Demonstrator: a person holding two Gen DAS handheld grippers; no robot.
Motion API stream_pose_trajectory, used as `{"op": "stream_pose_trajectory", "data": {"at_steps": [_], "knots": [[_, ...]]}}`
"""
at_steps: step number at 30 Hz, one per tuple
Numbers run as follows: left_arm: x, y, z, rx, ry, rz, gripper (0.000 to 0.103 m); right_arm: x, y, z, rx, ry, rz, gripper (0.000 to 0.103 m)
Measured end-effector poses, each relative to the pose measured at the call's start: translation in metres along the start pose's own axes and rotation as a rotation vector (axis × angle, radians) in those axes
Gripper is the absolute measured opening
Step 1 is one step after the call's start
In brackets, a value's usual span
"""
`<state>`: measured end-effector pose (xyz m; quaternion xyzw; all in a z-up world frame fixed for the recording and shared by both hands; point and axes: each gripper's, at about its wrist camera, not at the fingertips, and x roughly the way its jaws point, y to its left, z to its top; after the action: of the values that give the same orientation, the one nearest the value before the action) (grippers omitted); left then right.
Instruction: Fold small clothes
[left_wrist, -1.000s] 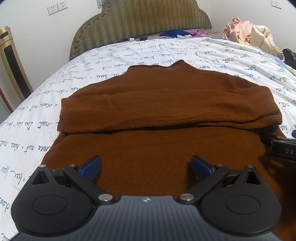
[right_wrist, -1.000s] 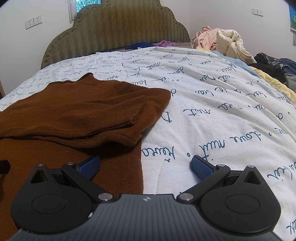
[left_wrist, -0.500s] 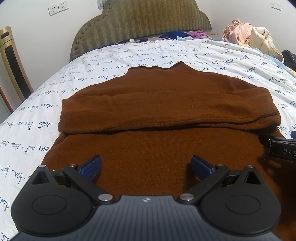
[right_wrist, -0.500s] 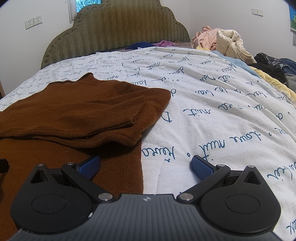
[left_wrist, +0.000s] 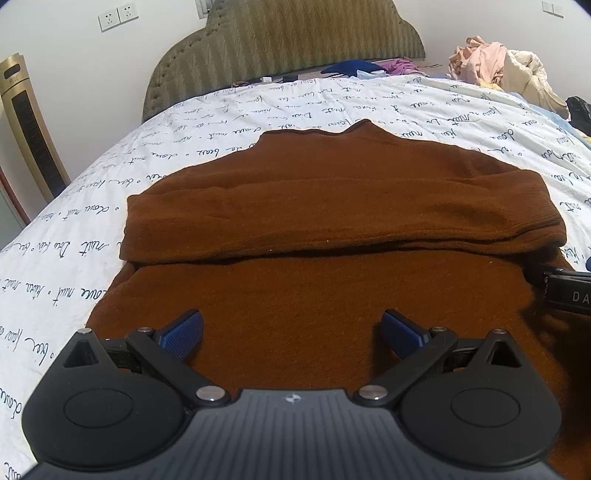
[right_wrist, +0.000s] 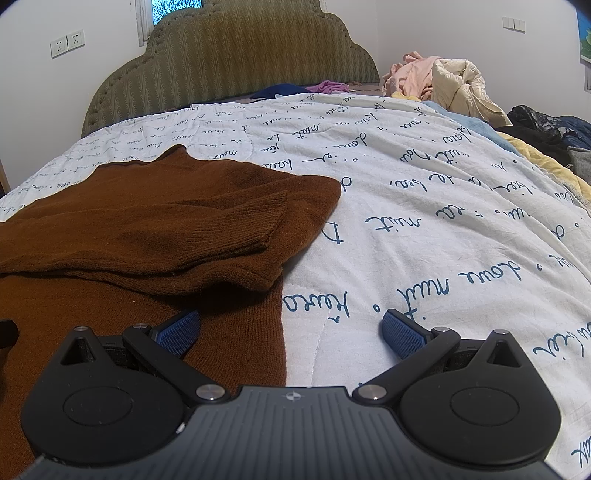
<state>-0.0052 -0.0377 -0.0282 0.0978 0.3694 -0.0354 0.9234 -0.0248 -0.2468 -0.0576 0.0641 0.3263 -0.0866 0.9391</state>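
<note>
Brown knit, the sweater lies flat on the bed's script-printed quilt, neck toward the headboard, with both sleeves folded across its chest. Your left gripper hovers over the sweater's lower half, jaws spread wide and empty. Your right gripper is released too, straddling the sweater's right side edge. Loose clothes sit heaped beside the headboard.

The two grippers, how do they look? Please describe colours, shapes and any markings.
Both look alike. The left gripper and right gripper have a ribbed dark-grey body with a small emblem, two round black discs, black link arms with silver pins, and blue textured finger pads.
</note>
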Motion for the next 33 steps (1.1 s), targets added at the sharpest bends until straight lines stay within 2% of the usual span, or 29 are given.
{"op": "stream_pose_trajectory", "data": {"at_steps": [33], "knots": [[-0.009,0.021,-0.012,-0.031,0.008,-0.002,0.103,0.0,0.0,0.0,0.0,0.0,0.0,0.103]]}}
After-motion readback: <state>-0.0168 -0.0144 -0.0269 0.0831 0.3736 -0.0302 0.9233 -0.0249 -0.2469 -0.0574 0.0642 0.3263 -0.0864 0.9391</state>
